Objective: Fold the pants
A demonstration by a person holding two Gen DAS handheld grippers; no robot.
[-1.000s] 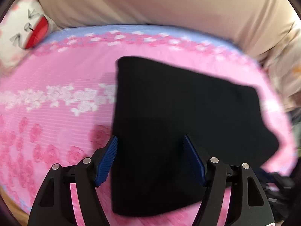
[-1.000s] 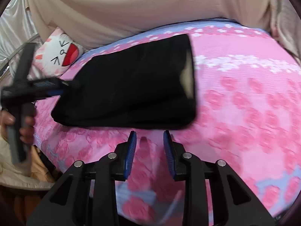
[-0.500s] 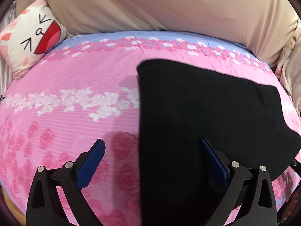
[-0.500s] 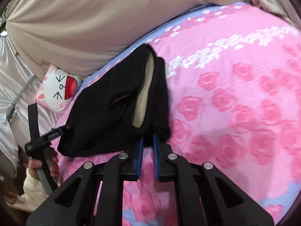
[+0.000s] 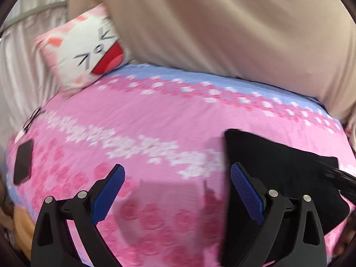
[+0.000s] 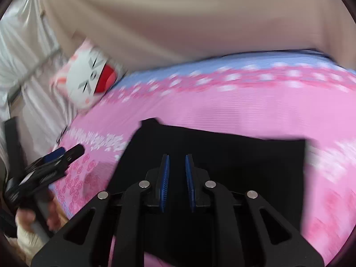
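Right wrist view: right gripper (image 6: 177, 178) hovers over the folded black pants (image 6: 244, 166) on the pink bedspread (image 6: 244, 106), jaws slightly parted, empty.
Left gripper (image 5: 178, 191): wide apart, beside pants.
Risk: snagging could undo the fold.

Bright daylight, motion blur, fisheye warp
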